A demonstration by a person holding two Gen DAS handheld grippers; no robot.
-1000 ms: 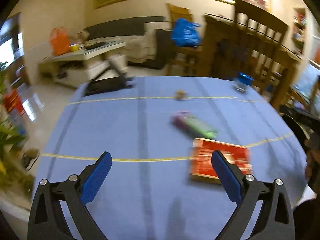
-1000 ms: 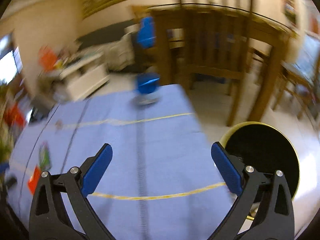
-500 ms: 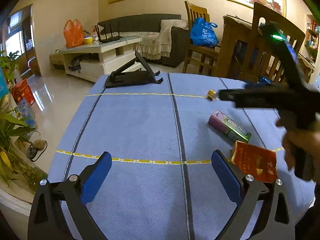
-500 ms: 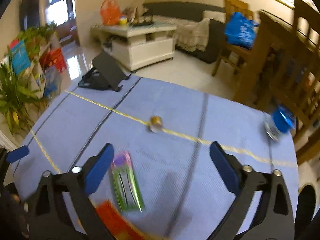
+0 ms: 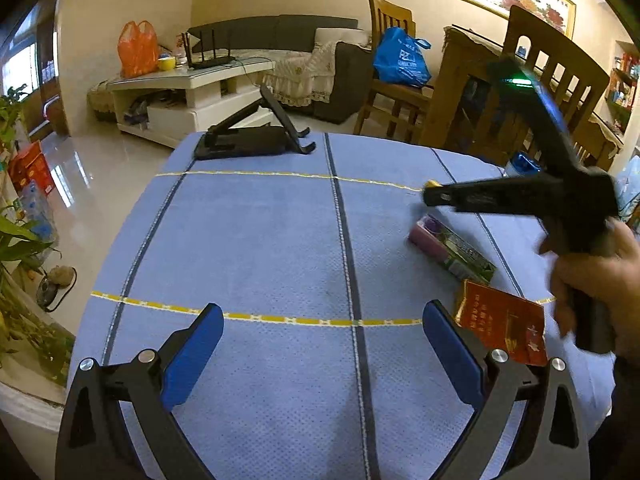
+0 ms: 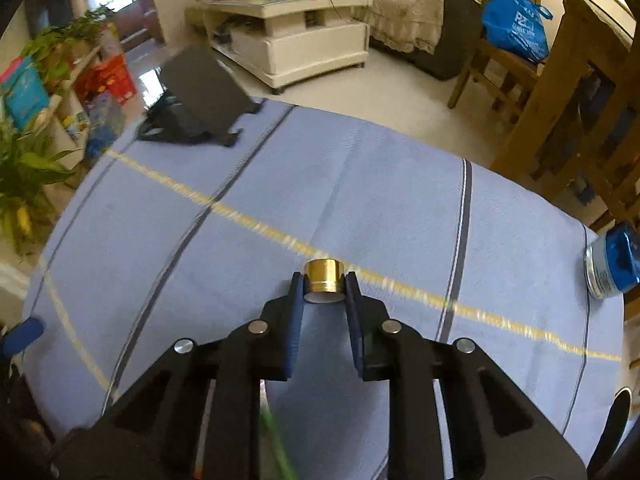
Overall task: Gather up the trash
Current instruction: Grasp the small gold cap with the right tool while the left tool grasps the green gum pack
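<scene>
Closing on a gold cap (image 6: pixel 324 282) mid-table, the right gripper (image 6: pixel 325 286) pinches it; left gripper (image 5: pixel 320 344) gapes over bare cloth (image 5: pixel 260 240) near the edge.

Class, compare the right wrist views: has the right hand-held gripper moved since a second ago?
Yes. The right hand-held gripper swung from the table edge toward the yellow stripe; its jaws have just been closing onto the gold cap.

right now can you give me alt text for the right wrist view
The right gripper, its jaws just closing, pinches a small gold metal cap on a blue woven tablecloth with yellow lines. A black folding stand sits far left; a blue-lidded jar lies near the right edge.
</scene>
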